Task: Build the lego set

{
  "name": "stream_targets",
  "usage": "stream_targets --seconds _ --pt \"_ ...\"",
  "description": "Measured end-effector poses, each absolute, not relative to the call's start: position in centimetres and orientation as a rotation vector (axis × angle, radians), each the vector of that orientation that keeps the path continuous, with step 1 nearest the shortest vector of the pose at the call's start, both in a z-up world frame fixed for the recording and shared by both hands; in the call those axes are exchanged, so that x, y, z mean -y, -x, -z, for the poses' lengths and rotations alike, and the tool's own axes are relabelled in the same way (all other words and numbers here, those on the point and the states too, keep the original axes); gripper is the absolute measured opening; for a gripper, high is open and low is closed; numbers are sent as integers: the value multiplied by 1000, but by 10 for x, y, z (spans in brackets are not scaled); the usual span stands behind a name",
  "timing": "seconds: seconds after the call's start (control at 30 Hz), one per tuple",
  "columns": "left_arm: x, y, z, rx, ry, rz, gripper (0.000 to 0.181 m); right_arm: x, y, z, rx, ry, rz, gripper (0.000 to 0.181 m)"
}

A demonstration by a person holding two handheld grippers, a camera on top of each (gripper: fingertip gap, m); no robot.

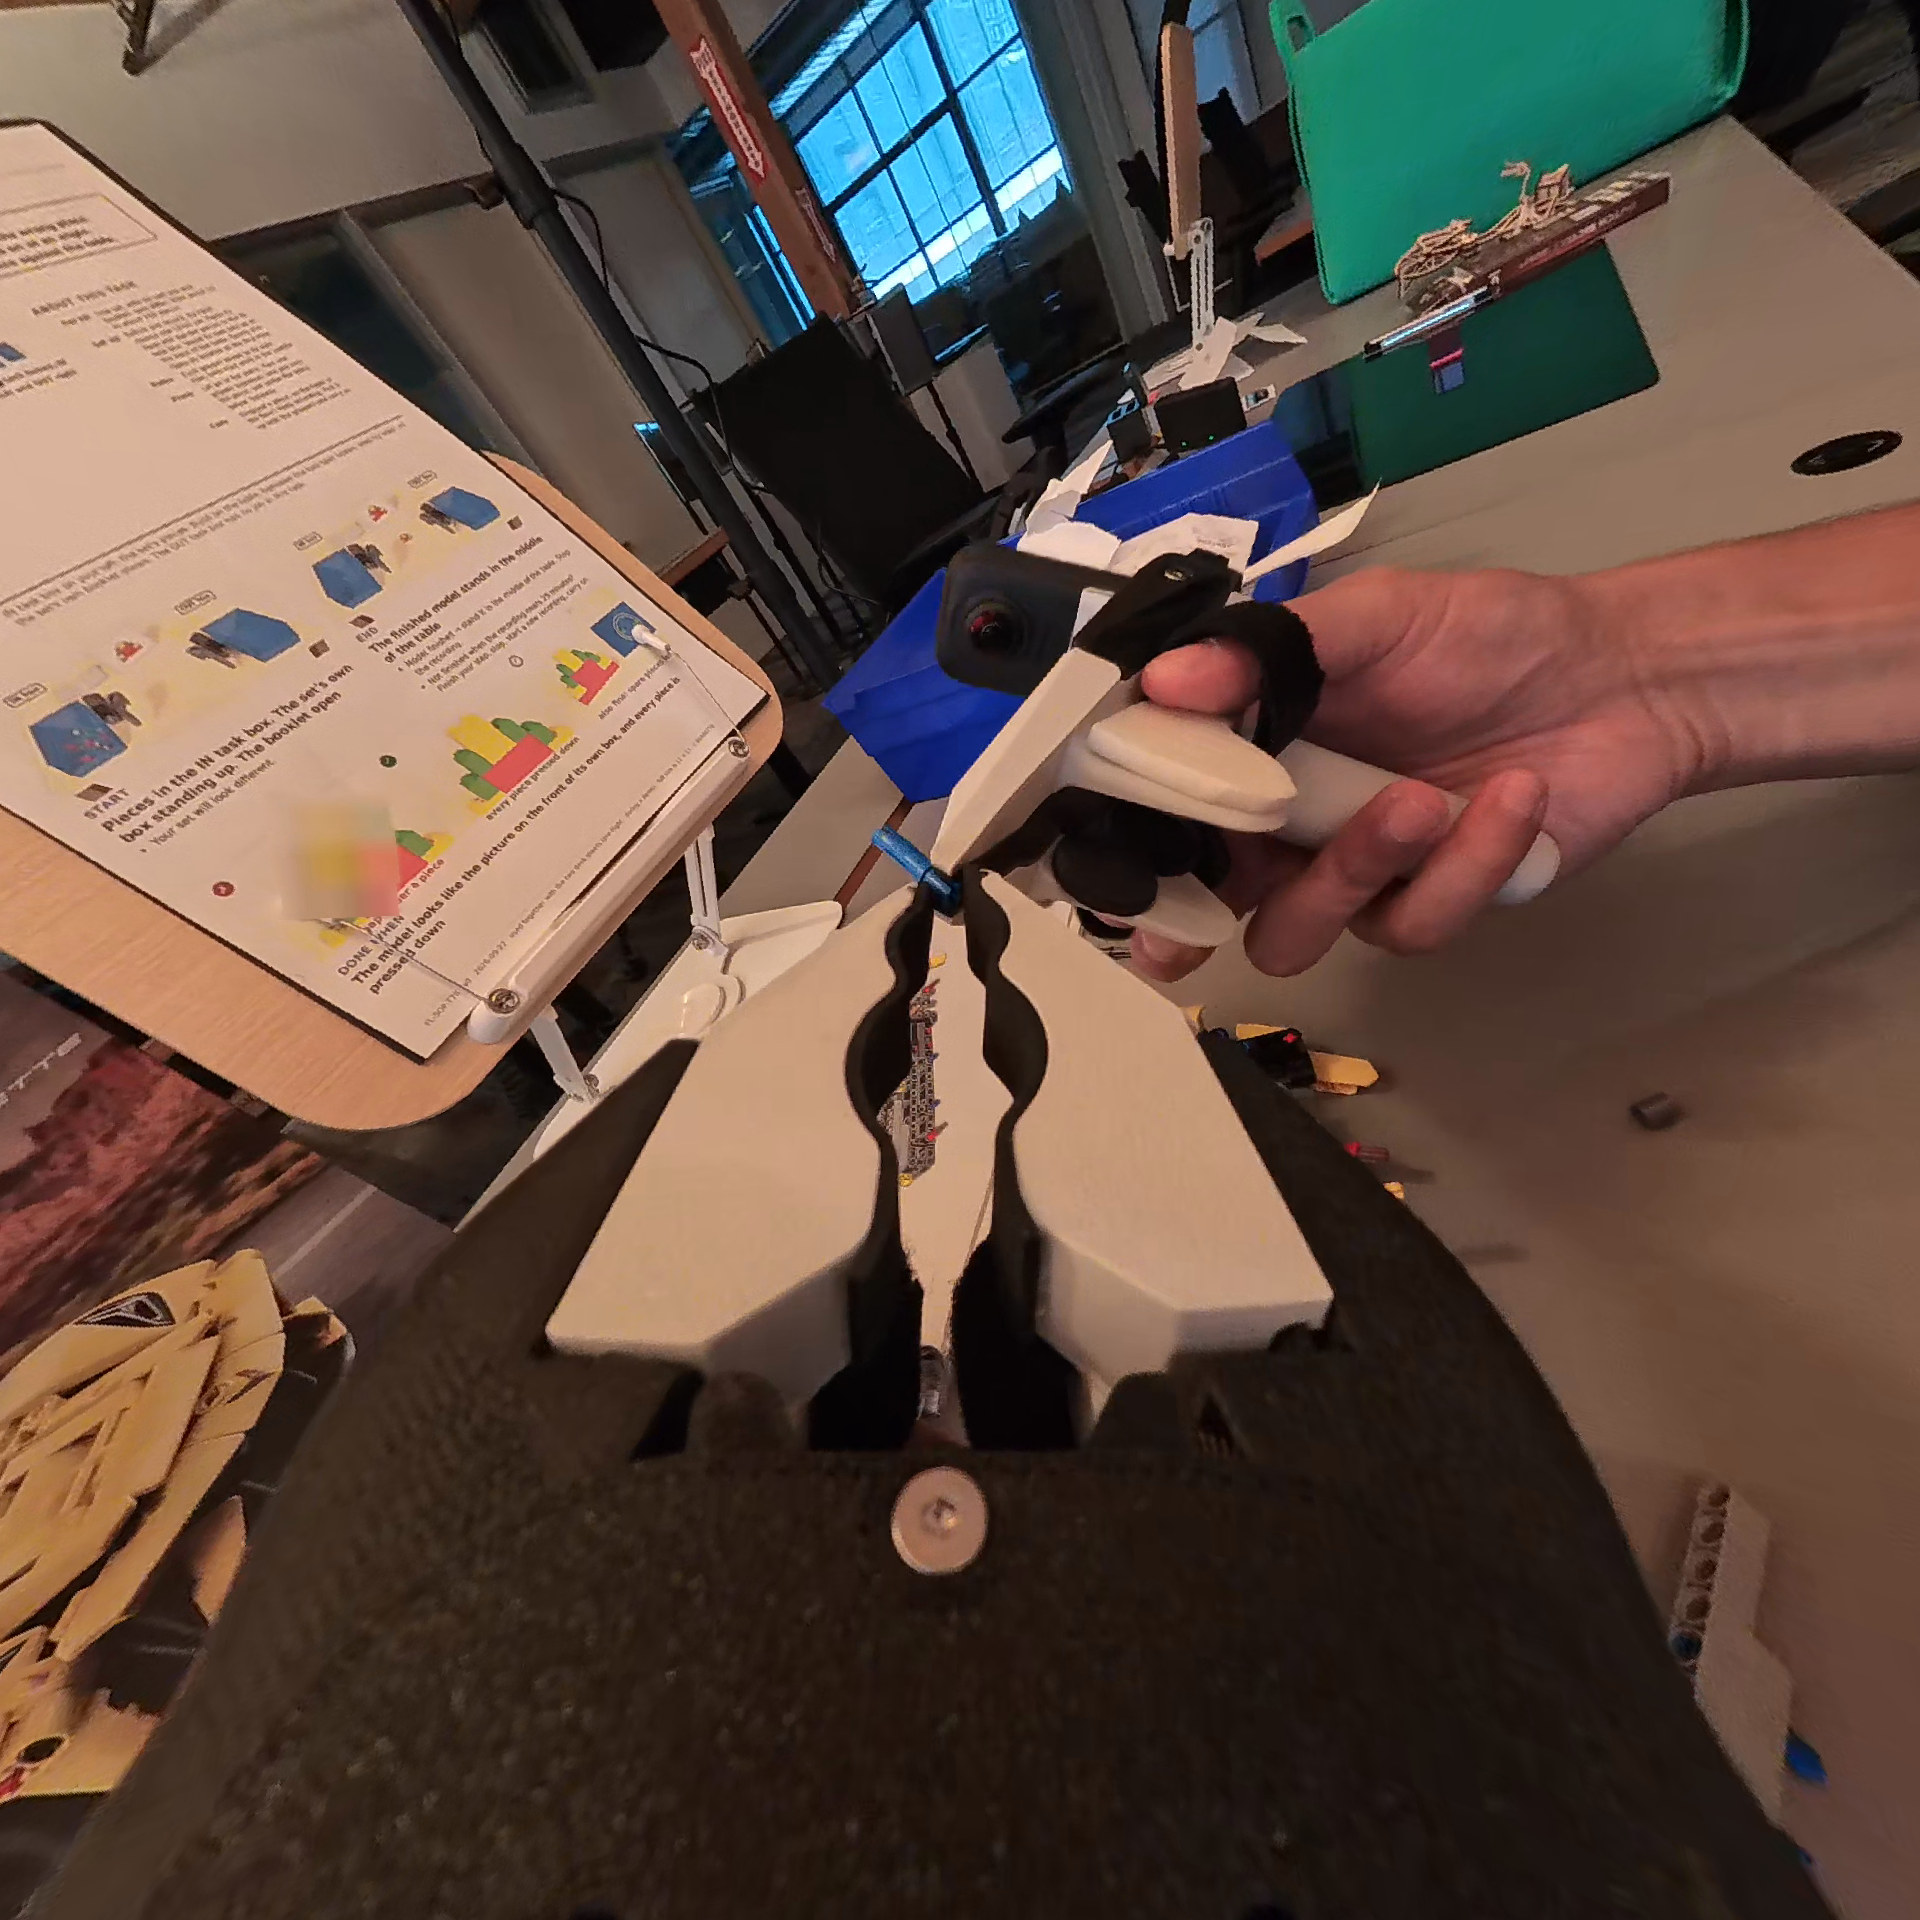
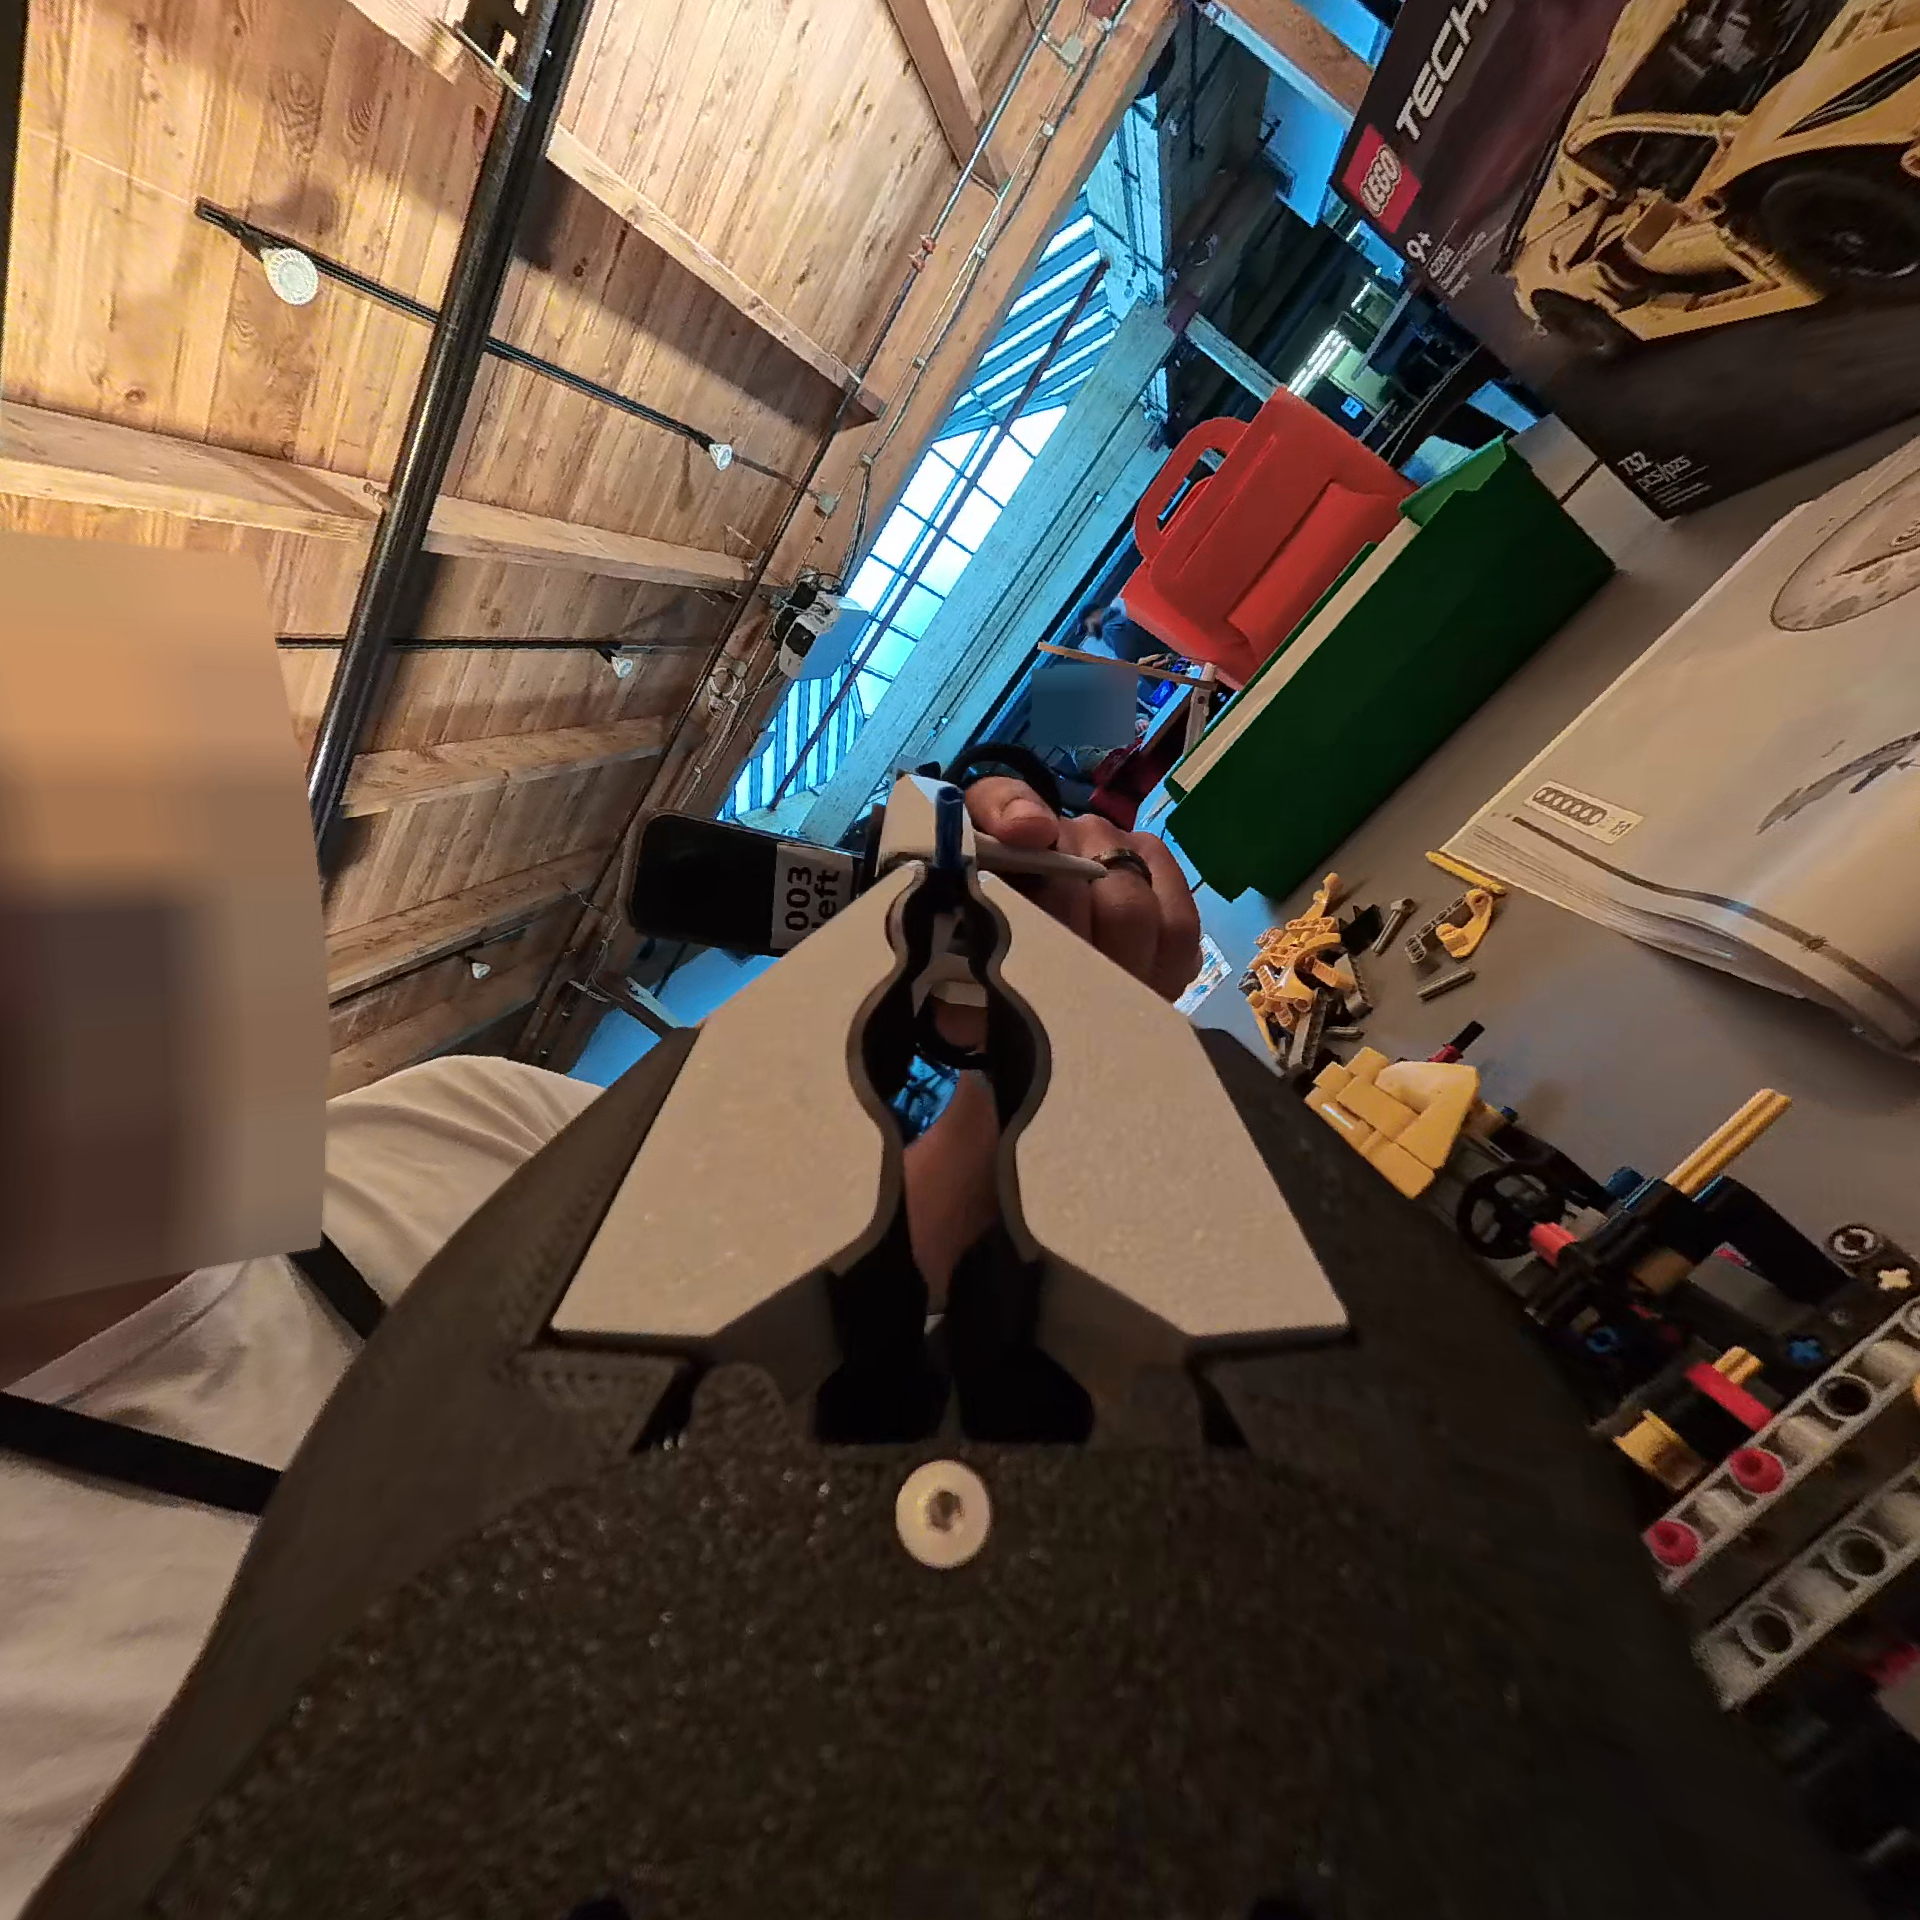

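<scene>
Left tool (image 1: 940,891), right tool (image 2: 943,883) both pinching slim blue pin (image 1: 914,858).

wood-plank ceiling (image 2: 623,312), gridded windows (image 1: 925,166), grey table (image 1: 1714,987)

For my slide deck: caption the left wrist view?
Two white grippers meet tip-to-tip at a small blue plastic pin.

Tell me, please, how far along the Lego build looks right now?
Partly done: a black-and-grey beam chassis with red pins is assembled on the grey table. In hand: a small blue plastic pin, pinched where the left tongs and right tongs meet. Left: loose yellow and black pieces remain unattached.
</scene>
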State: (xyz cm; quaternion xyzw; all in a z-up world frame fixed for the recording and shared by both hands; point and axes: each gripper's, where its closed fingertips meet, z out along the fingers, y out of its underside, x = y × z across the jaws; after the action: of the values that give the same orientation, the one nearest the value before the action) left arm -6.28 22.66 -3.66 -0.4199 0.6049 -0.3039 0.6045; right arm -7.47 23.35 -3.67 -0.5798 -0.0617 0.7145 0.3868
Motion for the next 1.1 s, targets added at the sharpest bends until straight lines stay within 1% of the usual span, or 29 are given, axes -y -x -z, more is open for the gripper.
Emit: stream_targets --seconds 0.03,0.23,0.27,0.33,0.4,0.47,0.53,0.7,0.73,0.77,0.8,0.83,0.87,0.9,0.93,1.1 --pt "-226 63 37 -1401 968 700 5 -233 75 37 152 1475 -1831 3" --pt "-225 61 37 -1400 952 680 5 -232 73 37 165 1483 -1836 4" --pt "-225 61 38 -1399 950 677 5 -231 71 35 160 1469 -1846 13" --pt "-225 61 37 -1394 948 675 5 -231 66 31 137 1437 -1889 18" --pt "-225 61 37 -1398 946 671 5 -233 63 33 132 1448 -1849 12" --pt "-223 61 39 -1408 939 669 5 -233 63 33 128 1454 -1846 13" --pt "-221 59 42 -1429 934 655 5 -233 64 34 130 1463 -1841 10" --pt "-231 57 47 -1407 978 609 5 -244 61 41 110 1521 -1643 3" --pt "-235 56 47 -1380 996 598 9 -247 60 42 91 1516 -1598 3" --pt "-237 54 47 -1364 1005 589 21 -249 58 41 71 1504 -1581 3" --pt "-238 52 47 -1351 1007 571 27 -251 57 39 41 1484 -1580 3" --pt "-239 51 46 -1330 1001 545 27 -251 56 38 17 1466 -1595 3" --pt "-241 50 45 -1311 992 522 26 -251 56 36 5 1450 -1630 3" --pt "-242 50 44 -1291 985 505 19 -250 57 36 -5 1439 -1666 3" --pt "-242 50 43 -1277 973 498 7 -250 57 36 -14 1433 -1684 3" --pt "-239 50 39 -1262 924 480 4 -249 56 33 0 1425 -1689 4"
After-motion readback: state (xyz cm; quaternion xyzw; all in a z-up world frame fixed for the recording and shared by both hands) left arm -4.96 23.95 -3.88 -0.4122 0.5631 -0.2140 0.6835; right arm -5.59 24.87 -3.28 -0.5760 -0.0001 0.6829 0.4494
